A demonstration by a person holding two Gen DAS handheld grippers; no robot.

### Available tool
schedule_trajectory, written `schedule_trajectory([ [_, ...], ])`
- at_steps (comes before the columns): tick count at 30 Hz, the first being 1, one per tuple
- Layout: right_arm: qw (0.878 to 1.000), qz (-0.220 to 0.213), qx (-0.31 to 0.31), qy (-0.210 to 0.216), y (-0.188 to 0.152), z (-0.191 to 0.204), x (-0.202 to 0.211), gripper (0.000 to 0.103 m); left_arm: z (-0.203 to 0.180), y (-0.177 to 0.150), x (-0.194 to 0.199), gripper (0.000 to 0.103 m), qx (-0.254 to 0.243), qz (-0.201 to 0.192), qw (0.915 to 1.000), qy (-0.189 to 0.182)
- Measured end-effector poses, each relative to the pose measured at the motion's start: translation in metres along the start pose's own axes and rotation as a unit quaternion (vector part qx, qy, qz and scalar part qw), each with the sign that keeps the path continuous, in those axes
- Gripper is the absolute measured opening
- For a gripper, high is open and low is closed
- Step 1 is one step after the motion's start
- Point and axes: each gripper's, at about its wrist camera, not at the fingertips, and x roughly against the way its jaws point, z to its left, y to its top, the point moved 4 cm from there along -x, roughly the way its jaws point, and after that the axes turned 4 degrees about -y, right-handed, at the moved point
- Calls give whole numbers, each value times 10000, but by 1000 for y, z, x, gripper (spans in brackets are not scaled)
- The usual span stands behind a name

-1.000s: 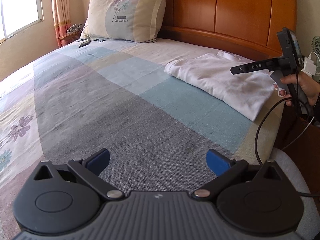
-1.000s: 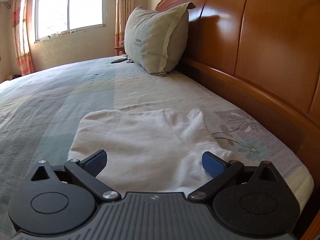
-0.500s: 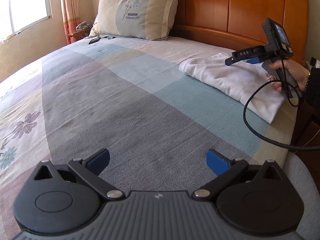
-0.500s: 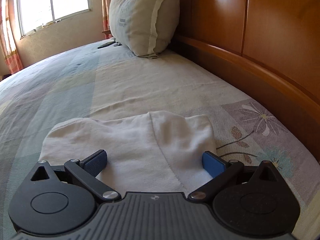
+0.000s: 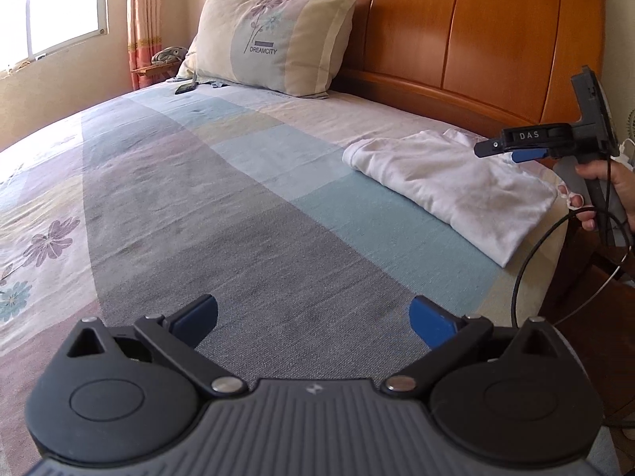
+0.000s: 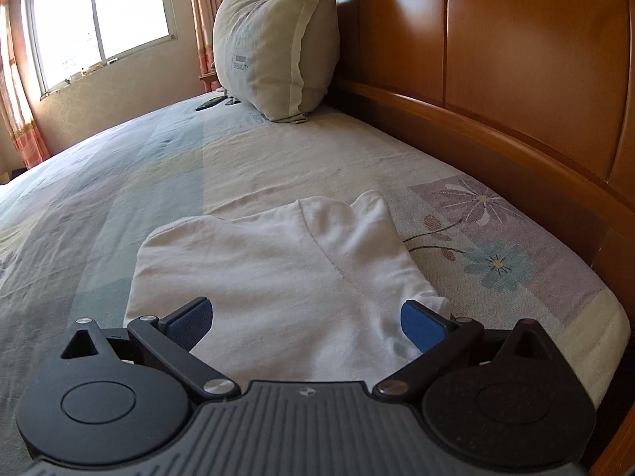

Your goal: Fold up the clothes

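Note:
A folded white garment (image 5: 452,186) (image 6: 278,273) lies flat on the bed near the headboard corner. My left gripper (image 5: 313,317) hovers open over the grey and blue bedspread, well short of the garment, with nothing between its blue pads. My right gripper (image 6: 305,321) is open just above the garment's near edge, holding nothing. In the left wrist view the right gripper (image 5: 512,150) shows side-on above the garment's far end, held by a hand (image 5: 603,186).
A wooden headboard (image 6: 516,91) runs along the right side. A pillow (image 5: 274,43) leans against it, with a dark phone-like object (image 5: 185,88) beside it. A black cable (image 5: 532,254) hangs from the right gripper past the bed edge. A window (image 6: 95,20) stands at far left.
The right gripper has drawn back from the garment and lifted slightly, so more of the fold shows. The left gripper's view has swung a little; both stay open.

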Motion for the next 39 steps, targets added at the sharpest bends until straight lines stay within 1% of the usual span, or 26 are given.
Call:
schedule_trajectory([
  [2,9999,-108,16,121,-2,11,23,103,0,2,3,102,110,-27,9999,-10],
  [4,9998,-83,104,116,-8,22,44,103,0,4,5,102,215,-46,9997,-42],
  [9,9996,259,75,107,-28,44,81,103,-7,11,14,102,334,-191,9992,-148],
  [12,9993,358,-54,-18,-42,54,99,103,-16,16,19,102,265,-254,9993,-61],
  [16,9987,444,-251,-98,-58,63,119,103,-30,22,28,102,81,-381,9991,-162],
  [21,9981,484,-346,-147,-72,75,142,103,-49,29,39,102,-200,-463,9986,-162],
  [25,9981,492,-316,-187,-81,85,160,103,-62,31,46,102,-311,-441,9981,-283],
  [29,9982,480,-289,-222,-90,94,178,103,-71,28,48,102,-275,-355,9983,-361],
  [33,9987,375,-277,-217,-96,99,196,103,-77,20,50,102,-167,-211,9992,-298],
  [36,9989,328,-247,-226,-100,103,206,103,-80,12,50,102,3,-69,9996,-275],
  [39,9990,314,-210,-241,-106,106,214,103,-82,2,55,102,152,-34,9996,-245],
])
